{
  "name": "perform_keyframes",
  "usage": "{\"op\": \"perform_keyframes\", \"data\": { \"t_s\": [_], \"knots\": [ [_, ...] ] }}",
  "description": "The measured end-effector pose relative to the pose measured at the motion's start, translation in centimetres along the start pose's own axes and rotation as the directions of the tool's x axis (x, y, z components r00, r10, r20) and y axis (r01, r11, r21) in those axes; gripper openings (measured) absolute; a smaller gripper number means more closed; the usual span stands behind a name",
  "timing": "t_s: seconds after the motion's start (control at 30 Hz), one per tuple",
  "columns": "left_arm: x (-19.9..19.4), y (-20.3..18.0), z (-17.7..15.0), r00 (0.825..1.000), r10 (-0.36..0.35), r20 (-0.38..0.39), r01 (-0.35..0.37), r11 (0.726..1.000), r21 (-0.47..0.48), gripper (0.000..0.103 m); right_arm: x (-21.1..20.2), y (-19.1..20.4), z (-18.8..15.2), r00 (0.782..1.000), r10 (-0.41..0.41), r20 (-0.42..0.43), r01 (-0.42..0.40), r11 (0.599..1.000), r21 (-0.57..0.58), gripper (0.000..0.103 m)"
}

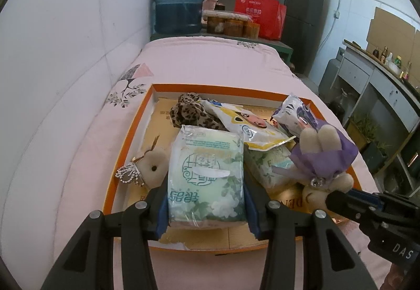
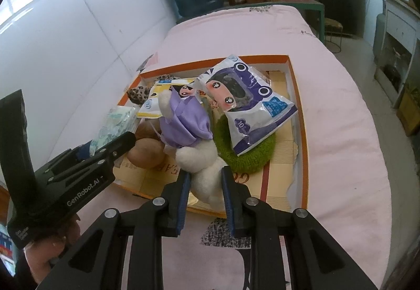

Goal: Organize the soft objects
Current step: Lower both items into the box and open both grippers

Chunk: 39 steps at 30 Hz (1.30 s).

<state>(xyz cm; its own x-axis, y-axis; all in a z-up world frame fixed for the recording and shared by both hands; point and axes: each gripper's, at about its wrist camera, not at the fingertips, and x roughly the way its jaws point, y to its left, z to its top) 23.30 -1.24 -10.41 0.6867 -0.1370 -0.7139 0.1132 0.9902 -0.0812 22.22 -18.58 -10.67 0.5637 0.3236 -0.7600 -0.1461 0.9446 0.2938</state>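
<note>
An orange-rimmed box (image 1: 157,88) lies on a pink bed and holds soft things. My left gripper (image 1: 206,208) is shut on a green-and-white tissue pack (image 1: 207,172) over the box's near edge. My right gripper (image 2: 204,185) is shut on a white plush rabbit in a purple hood (image 2: 189,127), also seen in the left wrist view (image 1: 325,156). The box (image 2: 296,74) also holds a purple-and-white packet (image 2: 249,101), a yellow-and-white packet (image 1: 252,127), a leopard-print cloth (image 1: 189,111), a beige plush with a crown (image 1: 155,166) and a green knit ring (image 2: 249,156).
A white wall (image 1: 65,53) runs along the bed's left side. Beyond the bed stand a blue water jug (image 1: 179,1), jars, a red bag (image 1: 260,14) and a dark fridge (image 1: 302,14). A counter (image 1: 380,74) lies to the right.
</note>
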Motion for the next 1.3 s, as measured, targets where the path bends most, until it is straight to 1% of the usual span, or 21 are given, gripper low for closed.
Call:
{"op": "perform_keyframes", "data": {
  "t_s": [0.17,0.33,0.4,0.47,0.53,0.6,0.63,0.67,0.83,0.9,1.3],
  "knots": [
    [0.3,0.1,0.0,1.000,-0.014,0.000,0.014,1.000,-0.014,0.048,0.2,-0.5,-0.2,1.000,0.016,-0.006,-0.016,1.000,0.018,0.028],
    [0.7,0.8,0.0,0.998,-0.069,-0.011,0.069,0.996,-0.053,0.049,0.3,-0.5,-0.3,1.000,0.012,0.000,-0.012,1.000,0.017,0.029],
    [0.8,1.1,0.0,0.997,-0.076,-0.010,0.075,0.995,-0.059,0.052,0.3,-0.6,-0.3,1.000,0.009,0.003,-0.009,1.000,0.019,0.033],
    [0.9,1.1,0.0,0.997,-0.073,-0.011,0.072,0.996,-0.054,0.054,0.3,-0.5,-0.3,1.000,-0.003,0.002,0.003,1.000,0.016,0.043],
    [0.8,1.0,0.0,0.998,-0.069,-0.008,0.069,0.996,-0.048,0.055,0.3,-0.4,-0.3,1.000,-0.010,0.005,0.010,1.000,0.010,0.046],
    [0.7,0.9,-0.1,0.998,-0.067,-0.005,0.067,0.997,-0.042,0.060,0.3,-0.4,-0.3,1.000,-0.012,0.007,0.012,1.000,0.005,0.051],
    [0.8,0.8,-0.1,0.998,-0.065,-0.006,0.065,0.997,-0.035,0.060,0.2,-0.3,-0.3,1.000,-0.014,0.008,0.014,1.000,0.004,0.055],
    [0.8,0.8,-0.2,0.998,-0.063,-0.006,0.063,0.998,-0.031,0.060,0.2,-0.3,-0.3,1.000,-0.018,0.008,0.018,1.000,0.003,0.056],
    [0.3,0.8,-0.2,0.998,-0.067,0.011,0.067,0.997,-0.033,0.062,0.0,-0.4,-0.3,1.000,-0.026,0.012,0.026,1.000,0.007,0.057],
    [-0.1,0.9,-0.2,0.998,-0.066,0.024,0.067,0.997,-0.035,0.065,-0.1,-0.4,-0.3,1.000,-0.027,0.015,0.027,1.000,0.008,0.057],
    [-2.1,1.3,0.4,0.996,-0.059,0.066,0.062,0.997,-0.044,0.065,-1.7,0.0,0.0,0.998,-0.029,0.054,0.029,1.000,0.000,0.059]
  ]
}}
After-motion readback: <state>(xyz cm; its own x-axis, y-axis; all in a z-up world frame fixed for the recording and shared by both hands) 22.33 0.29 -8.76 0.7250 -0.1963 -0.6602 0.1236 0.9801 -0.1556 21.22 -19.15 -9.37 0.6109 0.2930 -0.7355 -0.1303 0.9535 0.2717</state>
